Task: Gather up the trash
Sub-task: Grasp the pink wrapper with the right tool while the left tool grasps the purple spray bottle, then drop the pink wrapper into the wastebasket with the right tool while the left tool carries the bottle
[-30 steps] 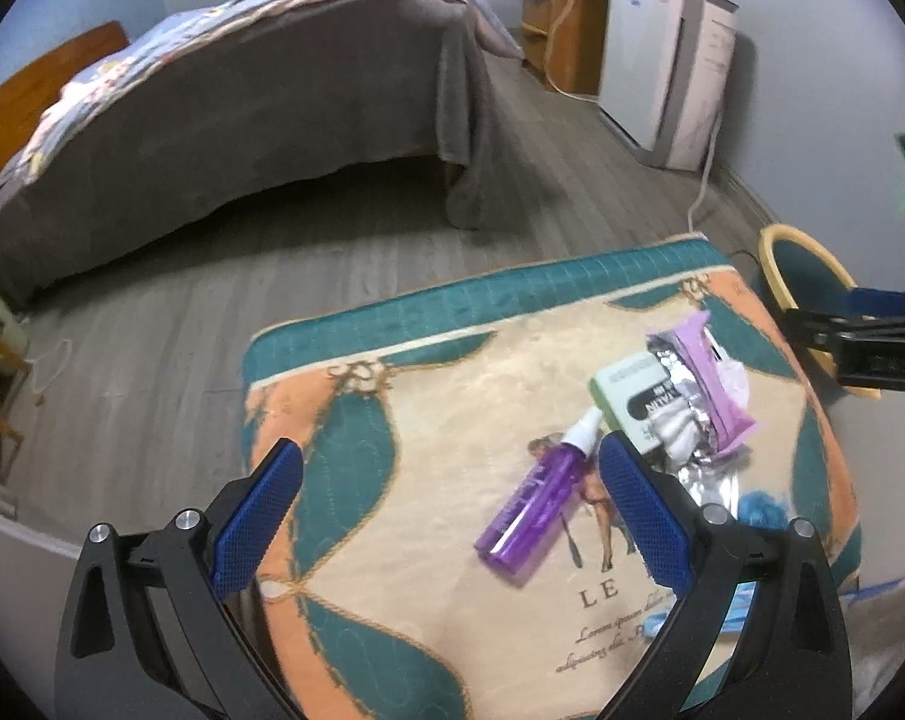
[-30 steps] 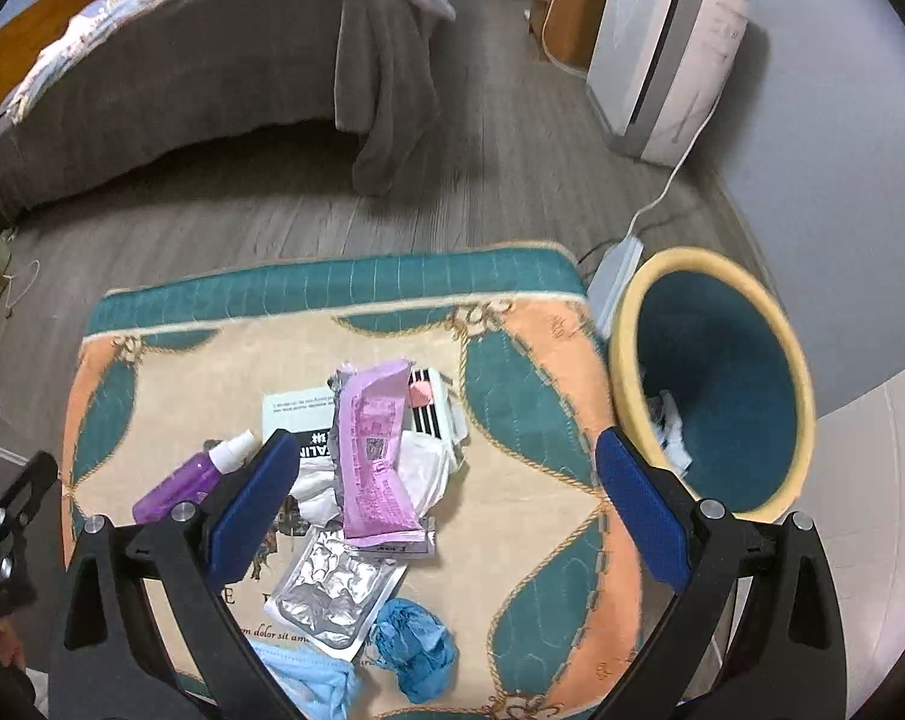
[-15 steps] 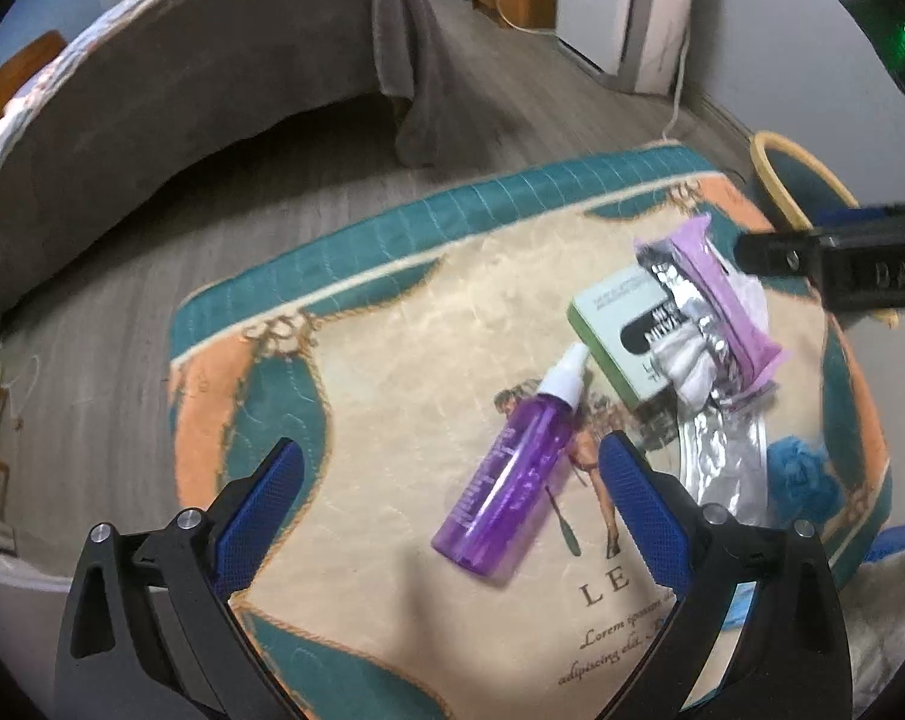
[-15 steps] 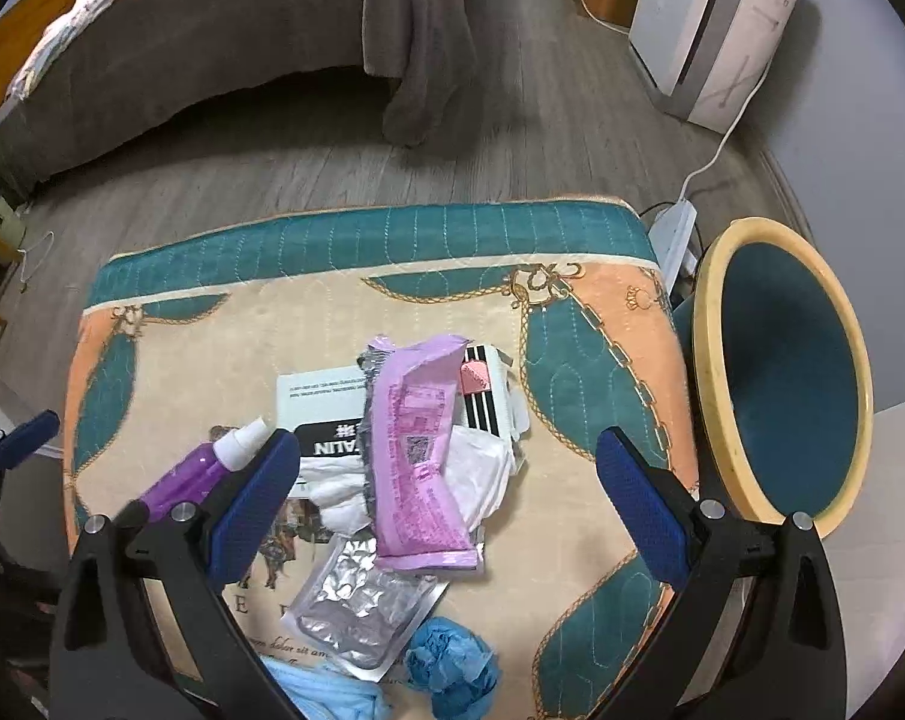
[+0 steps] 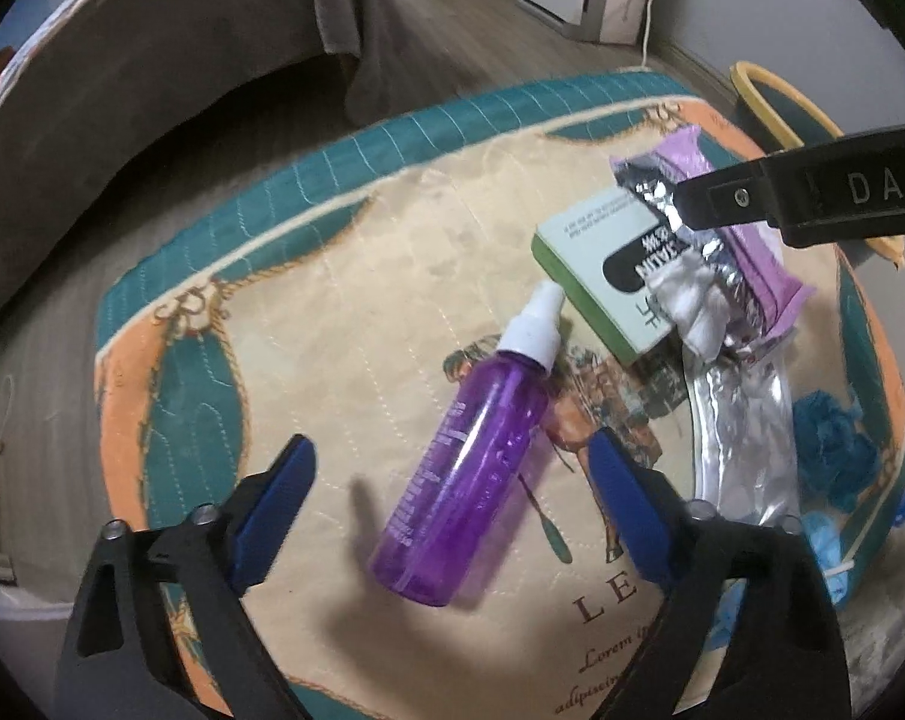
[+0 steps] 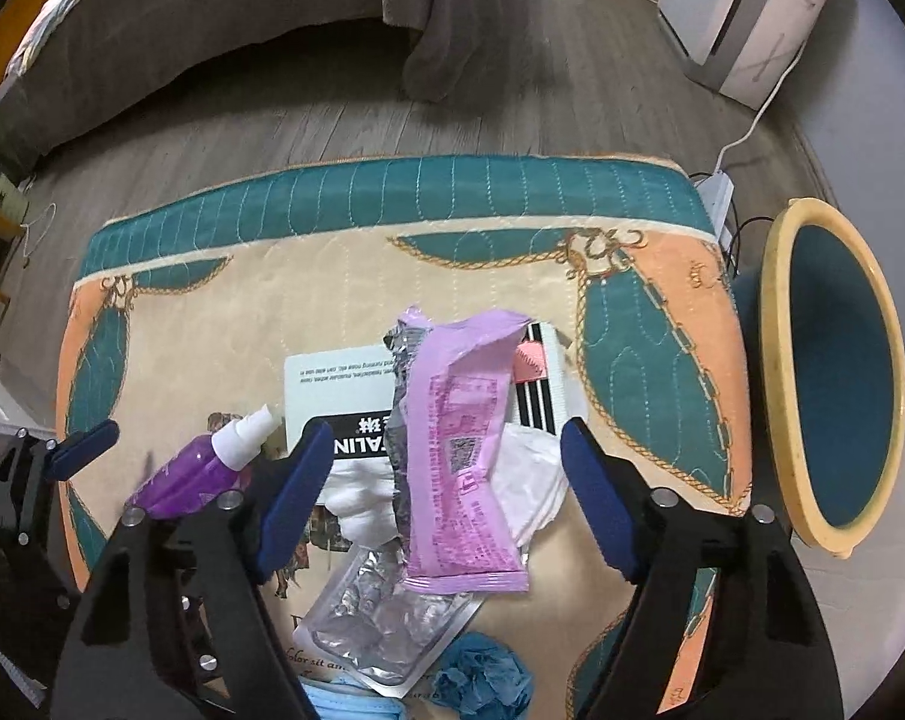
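Note:
A purple spray bottle (image 5: 470,462) with a white cap lies on the quilted mat (image 5: 344,276). My left gripper (image 5: 446,450) hovers just over it, jaws closing, the bottle between the blue pads with gaps on both sides. A pink wrapper (image 6: 458,456) tops a pile made of a white-green box (image 6: 338,384), white tissue (image 6: 530,480) and a foil blister pack (image 6: 386,618). My right gripper (image 6: 446,432) straddles the wrapper, jaws closing, its pads clear of it. One of its fingers (image 5: 812,192) crosses the left wrist view.
A teal bin with a yellow rim (image 6: 775,372) stands on the floor right of the mat. Crumpled blue gloves (image 6: 482,678) lie at the mat's near edge. A bed (image 5: 152,78) lies beyond, with a white appliance (image 6: 746,18) and a power strip (image 6: 716,192) at the right.
Both grippers have sunk toward the mat. The left one now frames the purple bottle and the right one the pink wrapper, and both pairs of jaws have narrowed.

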{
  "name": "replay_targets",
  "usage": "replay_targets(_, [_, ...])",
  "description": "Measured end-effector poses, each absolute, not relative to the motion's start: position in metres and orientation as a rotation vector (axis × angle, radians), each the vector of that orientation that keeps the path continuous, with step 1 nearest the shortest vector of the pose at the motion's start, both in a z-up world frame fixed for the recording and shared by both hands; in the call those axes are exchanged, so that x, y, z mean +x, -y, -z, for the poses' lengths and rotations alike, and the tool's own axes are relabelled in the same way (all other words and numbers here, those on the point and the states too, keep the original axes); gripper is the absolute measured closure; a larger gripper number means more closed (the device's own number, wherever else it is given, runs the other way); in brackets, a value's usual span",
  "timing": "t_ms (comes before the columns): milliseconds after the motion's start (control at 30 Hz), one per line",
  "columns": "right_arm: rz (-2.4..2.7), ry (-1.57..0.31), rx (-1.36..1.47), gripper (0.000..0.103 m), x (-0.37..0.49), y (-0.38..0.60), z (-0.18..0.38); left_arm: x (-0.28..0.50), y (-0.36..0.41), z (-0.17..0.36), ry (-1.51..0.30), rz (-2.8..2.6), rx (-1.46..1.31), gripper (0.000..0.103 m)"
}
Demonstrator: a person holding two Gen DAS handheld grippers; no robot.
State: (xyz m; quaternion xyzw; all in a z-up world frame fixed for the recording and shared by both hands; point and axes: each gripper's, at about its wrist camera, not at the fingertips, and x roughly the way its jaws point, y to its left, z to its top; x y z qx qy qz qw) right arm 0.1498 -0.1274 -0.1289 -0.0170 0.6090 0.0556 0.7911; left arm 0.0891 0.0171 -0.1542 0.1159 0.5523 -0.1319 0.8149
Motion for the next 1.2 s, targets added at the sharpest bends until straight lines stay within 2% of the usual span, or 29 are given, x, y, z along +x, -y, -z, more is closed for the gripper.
replay_targets(67, [-0.118, -1.327, -0.035, 0.039, 0.151, 0.127, 0.134, 0.090, -0.016, 0.160, -1.207, 0.291, 0.251, 0.034])
replay_targets(167, [-0.115, -1.345, -0.035, 0.049, 0.152, 0.126, 0.139, 0.089, -0.016, 0.164, -1.226, 0.297, 0.260, 0.045])
replay_targets(233, [-0.118, -1.356, -0.043, 0.058, 0.151, 0.126, 0.141, 0.088, -0.015, 0.164, -1.223, 0.295, 0.279, 0.051])
replay_targets(300, [-0.121, -1.357, -0.041, 0.067, 0.150, 0.123, 0.142, 0.089, -0.017, 0.164, -1.227, 0.296, 0.273, 0.052])
replay_targets(467, [-0.125, -1.352, -0.014, 0.076, 0.150, 0.129, 0.137, 0.095, -0.017, 0.164, -1.228, 0.285, 0.276, 0.063])
replay_targets(567, [-0.126, -1.336, -0.006, 0.077, 0.150, 0.133, 0.130, 0.096, -0.018, 0.161, -1.232, 0.290, 0.259, 0.067])
replay_targets(1200, [-0.152, -1.172, 0.008, 0.077, 0.154, 0.152, 0.070, 0.099, -0.014, 0.111, -1.090, 0.303, 0.156, 0.070])
